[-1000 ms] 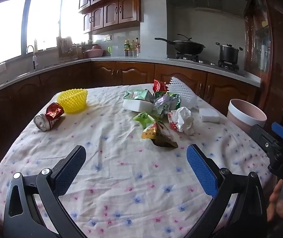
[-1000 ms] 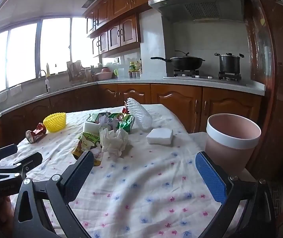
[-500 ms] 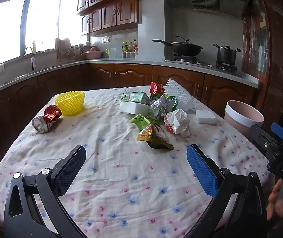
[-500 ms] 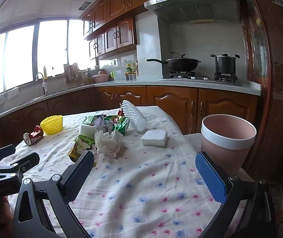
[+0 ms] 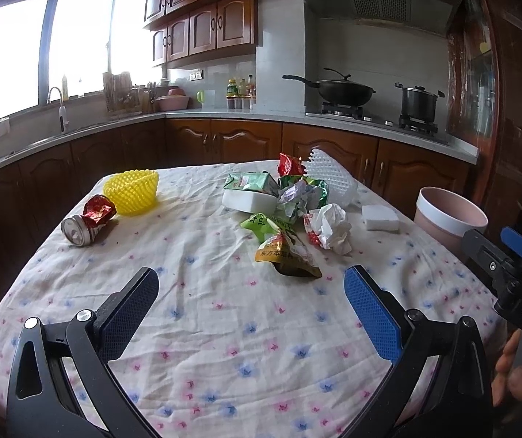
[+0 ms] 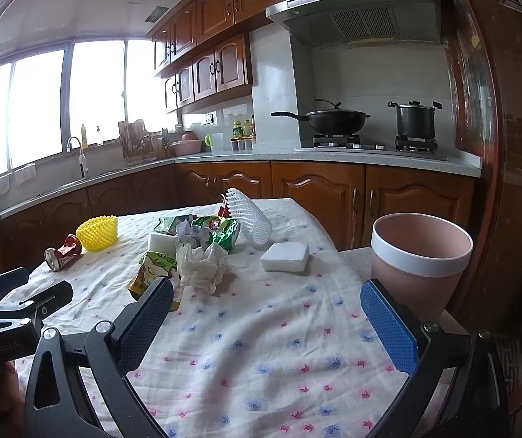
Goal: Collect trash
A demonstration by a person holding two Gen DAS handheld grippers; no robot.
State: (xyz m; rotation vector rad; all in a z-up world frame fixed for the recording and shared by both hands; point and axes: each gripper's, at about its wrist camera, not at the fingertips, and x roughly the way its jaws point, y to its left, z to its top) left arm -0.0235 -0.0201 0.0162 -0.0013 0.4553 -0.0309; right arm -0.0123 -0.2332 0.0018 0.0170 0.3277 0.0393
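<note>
Trash lies on a floral tablecloth (image 5: 224,314): a crumpled white paper ball (image 5: 332,228) (image 6: 202,264), a yellow-green snack pouch (image 5: 284,252) (image 6: 151,268), green wrappers (image 5: 297,193) (image 6: 217,230), and a crushed red can (image 5: 85,221) (image 6: 61,252) at the left. A pink bin with a white rim (image 5: 450,215) (image 6: 419,252) stands beyond the table's right edge. My left gripper (image 5: 251,303) is open and empty above the near cloth. My right gripper (image 6: 266,321) is open and empty, short of the paper ball.
A yellow mesh basket (image 5: 133,191) (image 6: 98,231), a white foam net (image 5: 330,179) (image 6: 248,219), a white sponge block (image 5: 379,217) (image 6: 284,257) and a white box (image 5: 248,200) sit on the table. Kitchen counters and a stove run behind.
Both views have pulled back and tilted up slightly, so the table objects sit a little farther off. Both grippers stay open and empty.
</note>
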